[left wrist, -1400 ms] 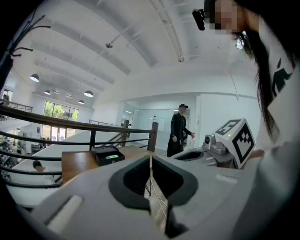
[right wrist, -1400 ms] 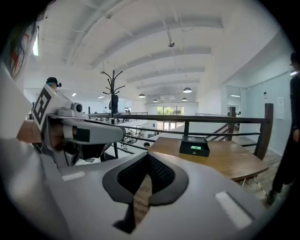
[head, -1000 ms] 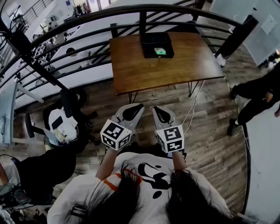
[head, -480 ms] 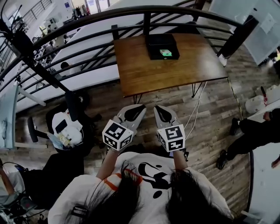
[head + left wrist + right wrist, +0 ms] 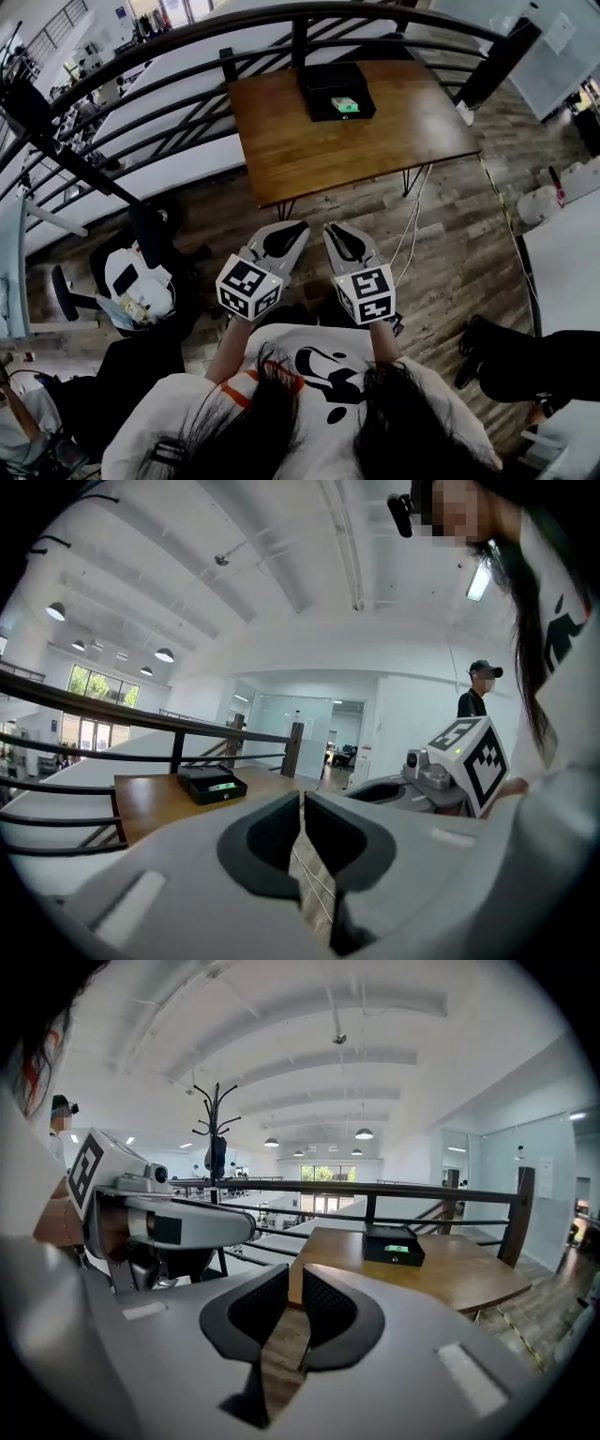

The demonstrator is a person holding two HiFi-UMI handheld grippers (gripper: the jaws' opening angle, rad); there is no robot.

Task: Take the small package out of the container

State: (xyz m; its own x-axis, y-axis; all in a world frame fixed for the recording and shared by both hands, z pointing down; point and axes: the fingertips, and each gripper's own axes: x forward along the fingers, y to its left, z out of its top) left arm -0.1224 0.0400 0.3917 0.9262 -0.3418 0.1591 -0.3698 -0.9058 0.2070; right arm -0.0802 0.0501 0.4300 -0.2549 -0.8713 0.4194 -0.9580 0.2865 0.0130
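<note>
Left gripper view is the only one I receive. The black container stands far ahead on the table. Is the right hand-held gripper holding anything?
Observer: No. In its own view, the right hand-held gripper has its jaws closed to a narrow slit, with nothing between them.
Operator: Thank you. Where inside the container does the small package lie?
Observer: In the head view, from above, the small package lies in the near half of the container, right of centre.

left gripper [image 5: 289, 231] / right gripper [image 5: 335, 232]: grey, black pads [image 5: 262, 846] | shirt [image 5: 291, 339]: white, black print, maybe orange stripe
</note>
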